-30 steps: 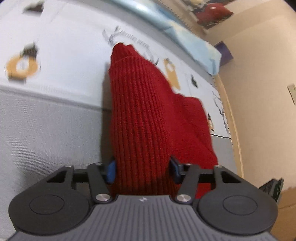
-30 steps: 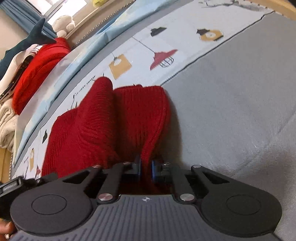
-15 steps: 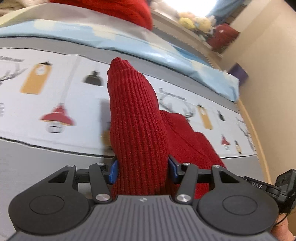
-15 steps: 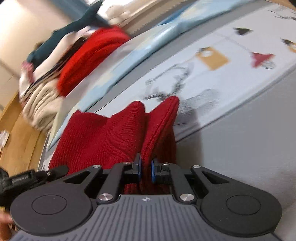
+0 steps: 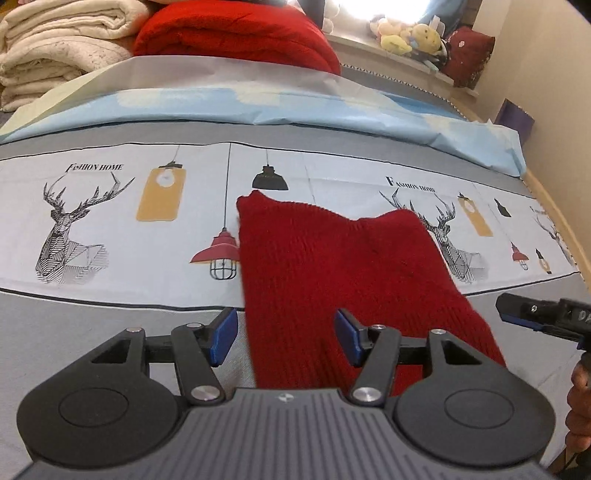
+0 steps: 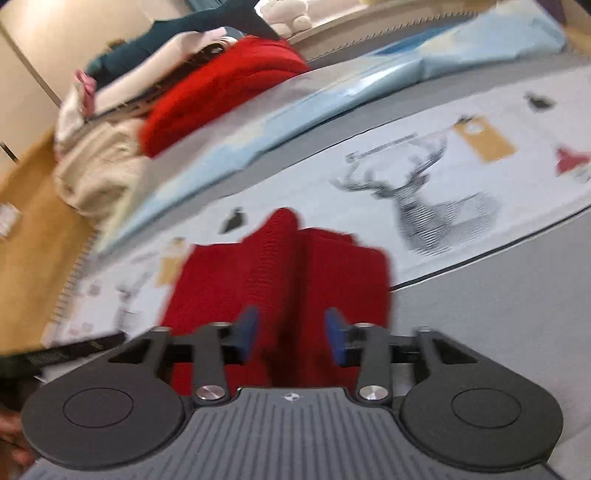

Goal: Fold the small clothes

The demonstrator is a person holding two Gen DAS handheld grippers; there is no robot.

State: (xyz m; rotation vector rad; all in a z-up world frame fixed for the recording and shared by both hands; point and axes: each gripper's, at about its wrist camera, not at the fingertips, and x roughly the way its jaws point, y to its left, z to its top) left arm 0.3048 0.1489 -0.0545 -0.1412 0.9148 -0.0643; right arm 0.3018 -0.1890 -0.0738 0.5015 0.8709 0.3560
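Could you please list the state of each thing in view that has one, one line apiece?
Red knit: folded over, lying flat on the bedspread, released.
Left claw: jaws opening, pads off the knit.
Right claw: jaws opening, pads clear of the knit.
Bedspread: spread flat.
Cream blankets: folded, stacked.
Red blanket: folded, beside the cream stack.

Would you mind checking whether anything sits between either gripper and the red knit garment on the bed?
Nothing visible does. The red knit garment lies directly ahead of the left gripper and the right gripper, both with jaws opening and pads clear of the cloth; only the printed bedsheet surrounds it.
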